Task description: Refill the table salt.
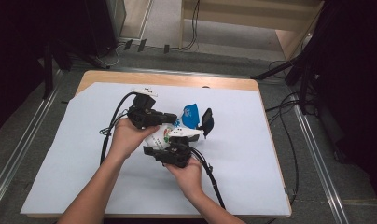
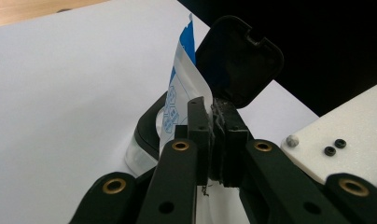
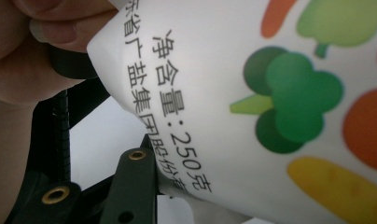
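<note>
A white bag [image 1: 166, 135] printed with vegetables and topped in blue is held up over the middle of the table. My left gripper [image 1: 175, 118] comes in from the left and is shut on the bag's thin edge [image 2: 181, 79]; the film sits pinched between its pads. My right gripper [image 1: 171, 143] reaches up from below and is shut on the bag's body [image 3: 252, 93]. One of its fingers [image 3: 136, 177] presses the bag's side, and the other is hidden behind it. Just behind the bag stands a small clear container [image 2: 142, 149] with a black rim and its black lid [image 2: 238, 60] flipped up.
A white sheet [image 1: 84, 154] covers the wooden table [image 1: 168, 79]. Black cables [image 1: 210, 175] trail from both grippers toward the front edge. The left hand's fingers [image 3: 46, 28] show close beside the bag. Floor rails and dark stands surround the table.
</note>
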The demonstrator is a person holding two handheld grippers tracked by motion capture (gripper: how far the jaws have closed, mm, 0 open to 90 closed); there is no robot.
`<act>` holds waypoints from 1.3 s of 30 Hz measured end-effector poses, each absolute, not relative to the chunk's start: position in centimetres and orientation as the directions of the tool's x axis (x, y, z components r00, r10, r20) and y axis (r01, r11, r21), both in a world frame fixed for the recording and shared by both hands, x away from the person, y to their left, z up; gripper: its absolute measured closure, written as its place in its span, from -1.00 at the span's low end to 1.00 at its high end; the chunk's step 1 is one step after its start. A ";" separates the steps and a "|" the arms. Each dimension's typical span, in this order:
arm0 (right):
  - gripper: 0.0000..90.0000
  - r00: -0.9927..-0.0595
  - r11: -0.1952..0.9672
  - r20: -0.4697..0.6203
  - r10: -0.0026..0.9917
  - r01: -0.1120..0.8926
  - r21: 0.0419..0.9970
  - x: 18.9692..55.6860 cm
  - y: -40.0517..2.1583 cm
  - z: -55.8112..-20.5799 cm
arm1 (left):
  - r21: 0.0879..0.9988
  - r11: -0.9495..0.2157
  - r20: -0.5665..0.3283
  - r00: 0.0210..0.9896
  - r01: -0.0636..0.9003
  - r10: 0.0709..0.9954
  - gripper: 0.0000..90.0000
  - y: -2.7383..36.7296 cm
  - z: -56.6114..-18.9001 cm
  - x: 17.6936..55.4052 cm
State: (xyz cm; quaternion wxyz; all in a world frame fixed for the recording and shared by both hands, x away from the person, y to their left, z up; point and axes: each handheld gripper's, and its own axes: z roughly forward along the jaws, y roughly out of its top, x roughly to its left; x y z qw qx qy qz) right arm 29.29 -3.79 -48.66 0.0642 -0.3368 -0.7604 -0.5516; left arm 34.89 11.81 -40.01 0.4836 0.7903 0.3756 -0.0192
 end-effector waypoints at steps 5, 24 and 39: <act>0.43 -0.763 0.163 0.473 0.440 0.586 0.793 29.3 -3.8 -48.7 | 0.752 -0.249 -0.390 0.716 0.611 0.579 0.94 11.8 -40.0 34.9; 0.43 -0.765 0.171 0.464 0.447 0.582 0.795 29.5 -4.0 -48.6 | 0.757 -0.247 -0.388 0.720 0.605 0.575 0.94 11.6 -40.0 35.1; 0.43 -0.767 0.176 0.462 0.445 0.581 0.794 29.5 -4.0 -48.5 | 0.754 -0.250 -0.390 0.721 0.607 0.573 0.93 11.4 -40.0 35.0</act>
